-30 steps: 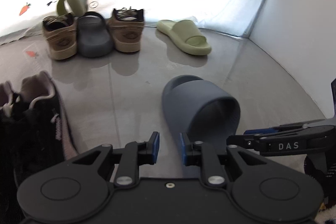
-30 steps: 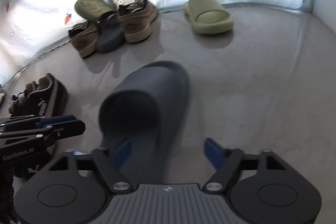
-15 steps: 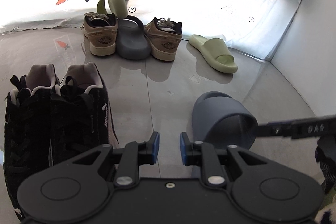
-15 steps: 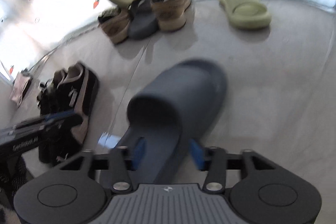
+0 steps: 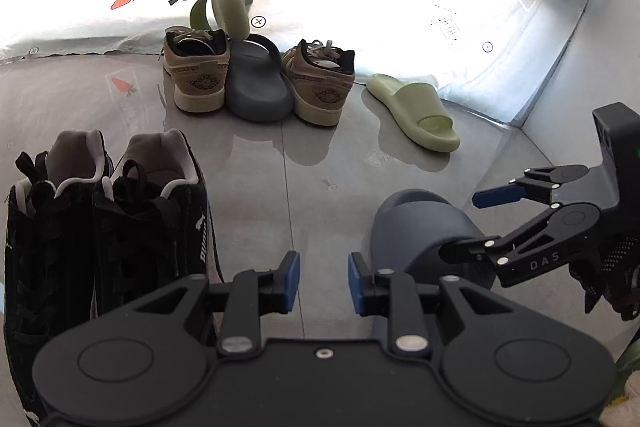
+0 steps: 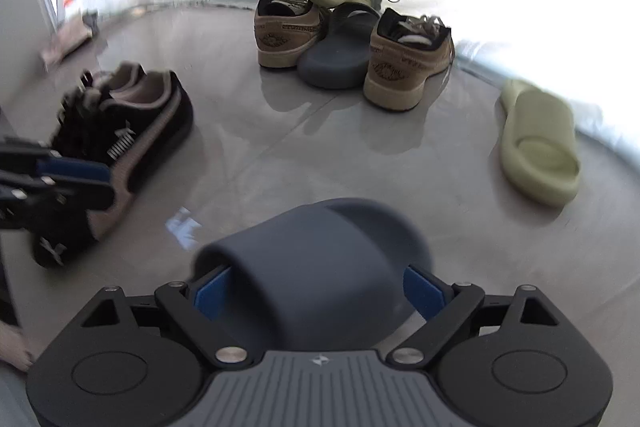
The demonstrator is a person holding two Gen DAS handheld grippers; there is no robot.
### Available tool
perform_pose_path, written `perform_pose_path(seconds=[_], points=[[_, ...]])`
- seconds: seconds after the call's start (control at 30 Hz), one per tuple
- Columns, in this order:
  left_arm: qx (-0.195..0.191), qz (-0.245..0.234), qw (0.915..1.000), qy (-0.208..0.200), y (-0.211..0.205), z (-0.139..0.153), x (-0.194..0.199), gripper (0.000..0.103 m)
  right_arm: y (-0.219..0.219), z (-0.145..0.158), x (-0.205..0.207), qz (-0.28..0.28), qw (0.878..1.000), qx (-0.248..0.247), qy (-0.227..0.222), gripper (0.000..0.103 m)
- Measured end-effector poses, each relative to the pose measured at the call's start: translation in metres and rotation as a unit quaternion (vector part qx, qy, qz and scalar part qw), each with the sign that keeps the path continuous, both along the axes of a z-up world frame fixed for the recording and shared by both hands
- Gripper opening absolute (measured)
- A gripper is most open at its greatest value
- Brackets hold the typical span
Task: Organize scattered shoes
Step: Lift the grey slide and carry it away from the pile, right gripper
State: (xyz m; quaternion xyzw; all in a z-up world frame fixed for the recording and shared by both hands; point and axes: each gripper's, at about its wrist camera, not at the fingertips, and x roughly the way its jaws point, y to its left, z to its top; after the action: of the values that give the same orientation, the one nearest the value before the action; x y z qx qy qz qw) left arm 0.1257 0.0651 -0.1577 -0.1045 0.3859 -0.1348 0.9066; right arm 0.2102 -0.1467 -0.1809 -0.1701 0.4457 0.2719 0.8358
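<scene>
A dark blue slide (image 6: 316, 259) sits on the grey floor between the blue pads of my right gripper (image 6: 316, 295), which straddles its strap with the jaws wide; whether the pads press it is not clear. In the left wrist view the slide (image 5: 420, 227) lies low right, with the right gripper (image 5: 496, 223) at it. My left gripper (image 5: 319, 281) is empty, its pads a small gap apart, beside a pair of black sneakers (image 5: 108, 211). The matching blue slide (image 5: 256, 83) stands between two tan sneakers (image 5: 196, 75) at the back.
A green slide (image 5: 416, 111) lies flat at the right, and its mate (image 5: 222, 11) leans upright against the white sheet behind the tan sneakers. A white wall (image 5: 592, 59) closes the right side. The black sneakers also show in the right wrist view (image 6: 120, 131).
Both grippers swung left, bringing the black sneakers into full view. The right gripper first narrowed on the blue slide, now its jaws stand wider around the strap and the slide has turned.
</scene>
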Motion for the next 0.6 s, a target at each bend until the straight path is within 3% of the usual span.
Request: perform_pose_path(seconds=[0.2,0.37,0.47,0.6], points=[[-0.006,-0.001,1.0000,0.004,-0.003,-0.002,0.010,0.027,-0.013,-0.010,0.037,0.018,0.993,0.048,0.106,0.097],[-0.002,-0.007,1.0000,0.003,-0.007,-0.002,0.016,0.027,-0.010,-0.014,0.039,0.022,0.991,0.064,0.117,0.094],[0.000,-0.011,0.9999,0.002,-0.008,-0.002,0.018,0.027,-0.013,-0.017,0.035,-0.013,0.992,0.062,0.108,0.091],[-0.003,-0.009,0.9999,0.008,-0.005,-0.004,0.018,0.027,-0.037,-0.018,0.027,-0.156,0.981,0.084,0.083,0.087]])
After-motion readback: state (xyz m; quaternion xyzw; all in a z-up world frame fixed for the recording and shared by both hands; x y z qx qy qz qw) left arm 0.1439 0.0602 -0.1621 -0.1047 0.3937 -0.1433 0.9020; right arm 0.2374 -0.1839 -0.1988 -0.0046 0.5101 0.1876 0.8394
